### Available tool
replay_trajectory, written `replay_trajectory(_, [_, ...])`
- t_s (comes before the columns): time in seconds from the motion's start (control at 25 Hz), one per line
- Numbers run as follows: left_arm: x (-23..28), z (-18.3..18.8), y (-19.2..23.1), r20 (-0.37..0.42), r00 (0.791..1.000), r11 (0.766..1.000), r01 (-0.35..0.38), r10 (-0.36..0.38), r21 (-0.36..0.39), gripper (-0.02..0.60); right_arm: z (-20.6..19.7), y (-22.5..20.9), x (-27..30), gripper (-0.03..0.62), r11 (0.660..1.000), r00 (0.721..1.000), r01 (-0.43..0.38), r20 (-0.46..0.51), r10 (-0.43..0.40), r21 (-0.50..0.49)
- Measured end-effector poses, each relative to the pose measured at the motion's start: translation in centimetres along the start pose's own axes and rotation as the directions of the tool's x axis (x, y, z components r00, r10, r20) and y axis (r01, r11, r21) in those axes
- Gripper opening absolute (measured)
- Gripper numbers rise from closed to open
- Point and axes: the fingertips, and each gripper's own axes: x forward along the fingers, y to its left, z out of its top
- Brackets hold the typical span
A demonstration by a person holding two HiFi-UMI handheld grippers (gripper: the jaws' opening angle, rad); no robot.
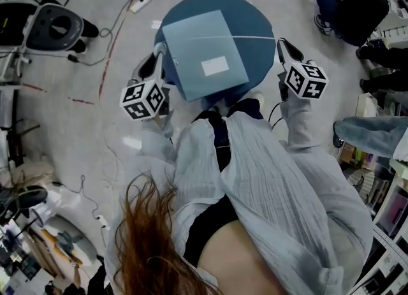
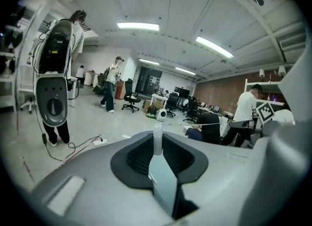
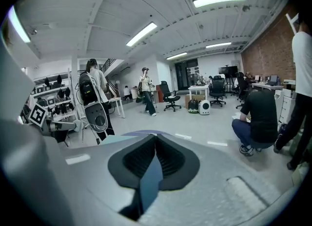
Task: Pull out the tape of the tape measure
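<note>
The tape (image 1: pixel 223 37) is drawn out as a thin pale line in the air above the table, running nearly level between the tips of the two grippers. At its left end the left gripper (image 1: pixel 160 50) is clamped on a narrow white part of the tape measure (image 2: pixel 157 139), which stands upright between the black pads. From there the tape (image 2: pixel 219 123) leads off towards the other gripper's marker cube (image 2: pixel 265 111). At the right end the right gripper (image 1: pixel 280 45) has its jaws pressed together where the line stops. The strip itself is too thin to make out between them in the right gripper view.

Below the tape is a round blue table (image 1: pixel 255 16) with a light blue square mat (image 1: pixel 191 48) on it, and a white label (image 1: pixel 215 66) sits on the mat. The person holding the grippers wears a pale loose shirt (image 1: pixel 268 185).

The floor (image 1: pixel 95 128) is grey, crossed by cables and red marks, with a white power strip (image 1: pixel 140 4) beyond the table. A grey and black machine on a stand (image 2: pixel 52 88) is close by. A person in black (image 3: pixel 258 117) crouches near the table. Farther back are office chairs, desks, strip lights on a white ceiling and a brick wall (image 3: pixel 265 56).
</note>
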Motion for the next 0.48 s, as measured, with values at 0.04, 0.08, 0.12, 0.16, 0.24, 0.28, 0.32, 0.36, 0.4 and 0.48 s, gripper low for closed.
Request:
replay_trajectory(0.04, [-0.1, 0.1, 0.0, -0.006, 1.0, 1.0, -0.007, 0.007, 0.019, 0.078, 0.0, 0.0, 0.0, 0.014, 1.0, 1.0, 0.001, -0.004, -0.001, -0.004])
replay_trajectory(0.08, [-0.2, 0.1, -0.1, -0.008, 1.0, 0.999, -0.013, 0.013, 0.03, 0.078, 0.0, 0.1, 0.0, 0.014, 1.0, 1.0, 0.001, -0.008, -0.001, -0.009])
replay_trajectory(0.12, [-0.2, 0.1, -0.1, -0.01, 1.0, 0.999, -0.017, 0.017, 0.033, 0.078, 0.0, 0.1, 0.0, 0.014, 1.0, 1.0, 0.0, -0.011, 0.0, -0.013])
replay_trajectory(0.16, [-0.2, 0.1, -0.1, -0.011, 1.0, 0.999, -0.019, 0.019, 0.031, 0.078, -0.1, 0.1, 0.1, 0.014, 1.0, 1.0, 0.0, -0.013, 0.0, -0.016])
replay_trajectory(0.24, [-0.2, -0.2, -0.1, -0.02, 1.0, 0.999, -0.021, 0.021, 0.025, 0.078, -0.1, 0.0, 0.1, 0.014, 1.0, 1.0, 0.002, -0.016, -0.002, -0.016])
replay_trajectory(0.28, [-0.1, -0.4, -0.1, -0.026, 0.999, 0.999, -0.022, 0.023, 0.023, 0.078, -0.1, -0.1, 0.2, 0.014, 1.0, 1.0, 0.003, -0.017, -0.003, -0.015])
replay_trajectory(0.32, [-0.1, -0.5, 0.0, -0.031, 0.999, 0.999, -0.024, 0.025, 0.022, 0.078, -0.2, 0.0, 0.3, 0.014, 1.0, 1.0, 0.002, -0.017, -0.002, -0.014])
replay_trajectory(0.36, [-0.2, -0.6, 0.0, -0.034, 0.999, 0.999, -0.025, 0.026, 0.021, 0.078, -0.2, 0.0, 0.3, 0.014, 1.0, 1.0, 0.001, -0.018, -0.001, -0.013])
replay_trajectory(0.4, [-0.2, -0.7, 0.0, -0.037, 0.999, 0.999, -0.026, 0.027, 0.019, 0.078, -0.1, 0.0, 0.4, 0.014, 1.0, 1.0, 0.0, -0.018, 0.0, -0.013])
replay_trajectory(0.48, [-0.2, -0.9, 0.1, -0.041, 0.999, 0.999, -0.027, 0.027, 0.018, 0.078, -0.1, 0.0, 0.5, 0.014, 1.0, 1.0, -0.003, -0.018, 0.002, -0.017])
